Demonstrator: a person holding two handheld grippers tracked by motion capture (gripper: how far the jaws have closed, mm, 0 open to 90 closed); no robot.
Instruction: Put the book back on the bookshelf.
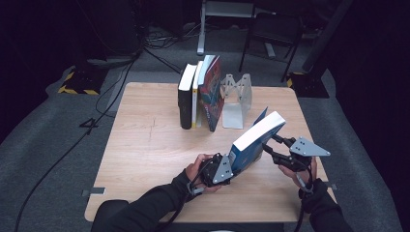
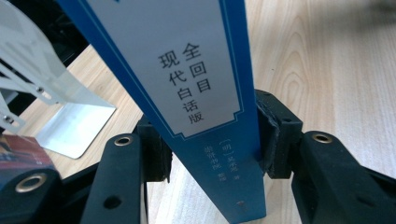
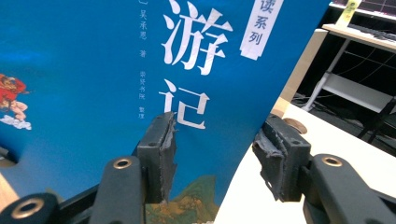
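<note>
A thick blue book (image 1: 256,140) with white page edges hangs tilted above the wooden table (image 1: 145,154), its upper end pointing to the back right. My left gripper (image 1: 235,166) is shut on its lower end. In the left gripper view both pads press the sides of the book (image 2: 196,93) across its spine, and my left gripper (image 2: 210,140) has nothing else between its jaws. My right gripper (image 1: 270,144) is at the book's right side, under the raised end. In the right gripper view the printed blue cover (image 3: 93,70) stands close behind my right gripper (image 3: 217,154), whose jaws are apart with no pad pressing.
Three upright books (image 1: 200,94) lean together at the table's back middle, beside a white metal bookend (image 1: 237,99), also the bookend (image 2: 56,93) in the left gripper view. Cables lie on the grey floor to the left. A chair stands behind the table.
</note>
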